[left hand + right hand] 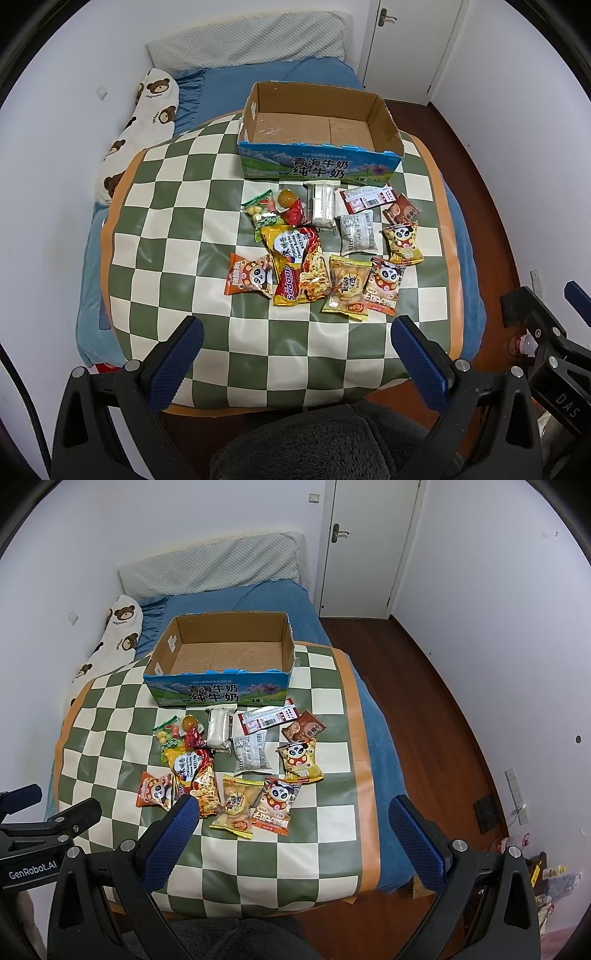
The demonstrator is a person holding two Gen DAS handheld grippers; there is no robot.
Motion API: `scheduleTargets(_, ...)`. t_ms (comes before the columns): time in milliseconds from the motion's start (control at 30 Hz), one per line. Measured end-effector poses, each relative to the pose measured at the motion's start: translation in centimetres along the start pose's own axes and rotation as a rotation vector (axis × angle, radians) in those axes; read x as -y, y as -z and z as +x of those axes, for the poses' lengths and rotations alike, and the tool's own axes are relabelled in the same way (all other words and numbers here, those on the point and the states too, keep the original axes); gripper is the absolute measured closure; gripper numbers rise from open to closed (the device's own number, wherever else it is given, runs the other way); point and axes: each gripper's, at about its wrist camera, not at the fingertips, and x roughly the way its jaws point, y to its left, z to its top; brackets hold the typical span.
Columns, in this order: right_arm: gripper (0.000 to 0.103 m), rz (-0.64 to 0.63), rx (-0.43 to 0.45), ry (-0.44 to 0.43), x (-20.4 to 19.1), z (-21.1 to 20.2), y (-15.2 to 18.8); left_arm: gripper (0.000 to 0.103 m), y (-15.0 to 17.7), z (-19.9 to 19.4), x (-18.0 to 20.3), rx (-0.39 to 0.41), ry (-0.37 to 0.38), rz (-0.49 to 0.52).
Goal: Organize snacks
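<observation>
Several snack packets lie on a green-and-white checkered mat (177, 236) (325, 834): a large noodle pack (297, 267) (201, 781), panda packets (384, 290) (277, 805), a white wrapped bar (322, 205) (220, 729), a candy bag (264, 214) (170, 734). An empty cardboard milk box (321, 162) (221, 686) stands behind them. My left gripper (295, 354) is open and empty, hovering near the mat's front edge. My right gripper (291, 827) is open and empty, over the mat's front right, beside the nearest packets.
The mat lies on a bed with a blue sheet (258, 598), a grey pillow (251, 40) and a bear-print pillow (147, 122) on the left. Wooden floor (443, 709) and a white door (365, 546) lie to the right. A dark fuzzy fabric (325, 443) is below the grippers.
</observation>
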Motion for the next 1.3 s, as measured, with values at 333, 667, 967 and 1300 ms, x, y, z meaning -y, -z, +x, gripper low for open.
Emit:
scheduleTargets(333, 0.0, 0.001, 0.006, -0.001, 0.15, -0.46, -0.11, 0.0, -0.02, 0.0, 0.03, 0.0, -0.001, 0.002)
scheduleTargets(667, 0.0, 0.001, 0.007, -0.002, 0.15, -0.58, -0.31, 0.0, 0.05, -0.37, 0.01, 0.005, 0.003, 0.004)
scheduleTargets(967, 0.0, 0.004, 0.008, -0.005, 0.14, -0.6, -0.33, 0.0, -0.17, -0.56, 0.04, 0.006, 0.007, 0.005)
scheduleTargets(1300, 0.0, 0.003, 0.008, -0.007, 0.09, -0.75, -0.46, 0.0, -0.1, -0.75, -0.14, 0.008, 0.01, 0.006)
